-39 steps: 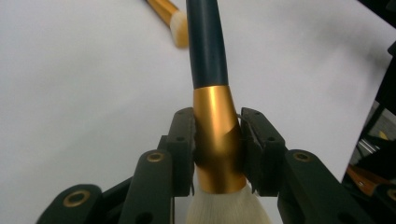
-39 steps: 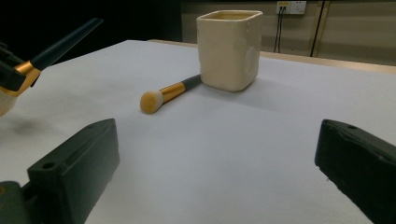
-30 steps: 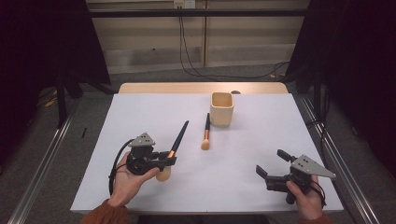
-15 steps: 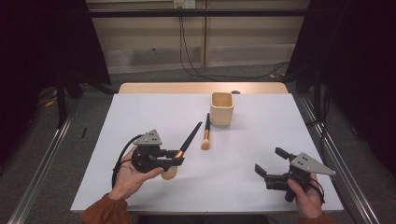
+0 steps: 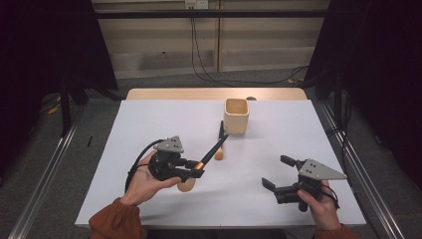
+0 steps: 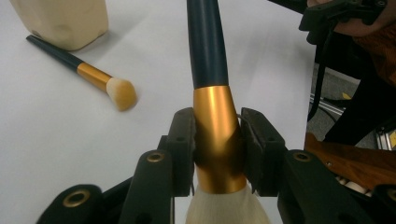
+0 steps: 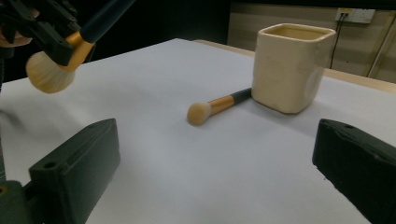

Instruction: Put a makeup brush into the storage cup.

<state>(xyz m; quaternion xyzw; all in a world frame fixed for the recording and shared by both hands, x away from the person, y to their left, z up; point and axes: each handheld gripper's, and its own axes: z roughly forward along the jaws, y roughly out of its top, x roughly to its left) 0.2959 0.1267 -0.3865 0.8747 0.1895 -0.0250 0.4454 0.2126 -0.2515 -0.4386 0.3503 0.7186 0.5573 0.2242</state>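
My left gripper (image 5: 193,170) is shut on the gold ferrule of a large makeup brush (image 5: 213,148). The brush's dark handle slants up toward a cream square cup (image 5: 236,115), and its pale bristles hang just over the white table (image 5: 149,124). In the left gripper view both pads press the ferrule of the large brush (image 6: 217,140). A smaller brush (image 5: 219,154) lies flat in front of the cup. My right gripper (image 5: 276,172) is at the front right, open with nothing between its fingers. In the right gripper view the small brush (image 7: 219,103) and the cup (image 7: 292,65) lie ahead of the right gripper (image 7: 215,163).
The table's wooden far edge (image 5: 214,93) runs behind the cup. Metal rails (image 5: 50,169) flank the table on both sides. Cables trail on the floor beyond. Bare white surface lies between the two grippers.
My left gripper has carried the large brush to the right and a little upward, bringing the handle tip nearer the cup. The right gripper has stayed put.
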